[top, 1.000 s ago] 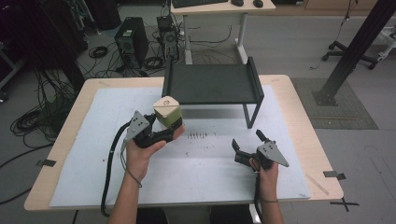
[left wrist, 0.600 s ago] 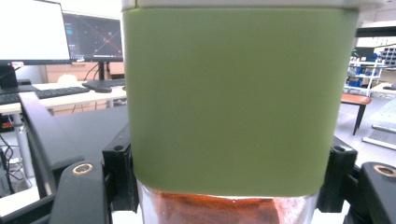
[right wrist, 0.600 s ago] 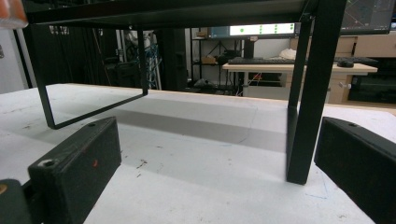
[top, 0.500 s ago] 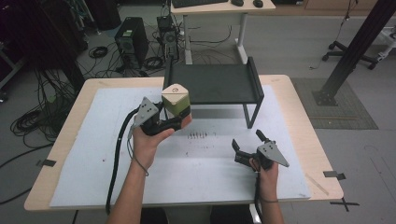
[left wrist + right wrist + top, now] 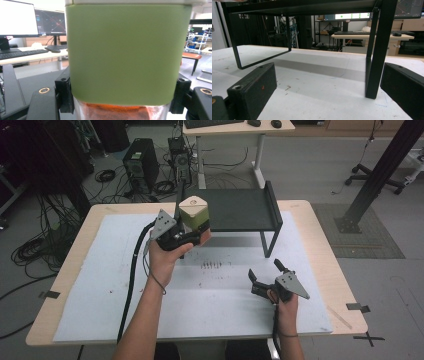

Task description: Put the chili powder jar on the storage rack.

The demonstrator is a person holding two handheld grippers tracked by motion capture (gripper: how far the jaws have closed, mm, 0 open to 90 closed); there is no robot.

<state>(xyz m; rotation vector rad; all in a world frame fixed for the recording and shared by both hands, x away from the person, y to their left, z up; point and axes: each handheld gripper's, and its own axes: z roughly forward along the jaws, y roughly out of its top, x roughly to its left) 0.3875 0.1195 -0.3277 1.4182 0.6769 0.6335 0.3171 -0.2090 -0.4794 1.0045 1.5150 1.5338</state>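
Aloft, green-lidded jar (image 5: 194, 216) of orange powder

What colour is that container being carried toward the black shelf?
The container has a pale green band; clearest in the left gripper view.

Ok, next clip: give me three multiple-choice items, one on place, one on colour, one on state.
1. Where is the green-banded clear jar with the beige lid?
A. lifted near the black metal shelf stand
B. on the floor
C. lying on the white mat

2. The band on the jar is:
A. blue
B. green
C. red

3. The right claw is:
A. shut on the jar
B. open, nothing between its jaws
C. shut on a stand leg

Answers: 1 A, the left claw holds it above the mat; 2 B, left gripper view shows green; 3 B, its jaws stand apart.
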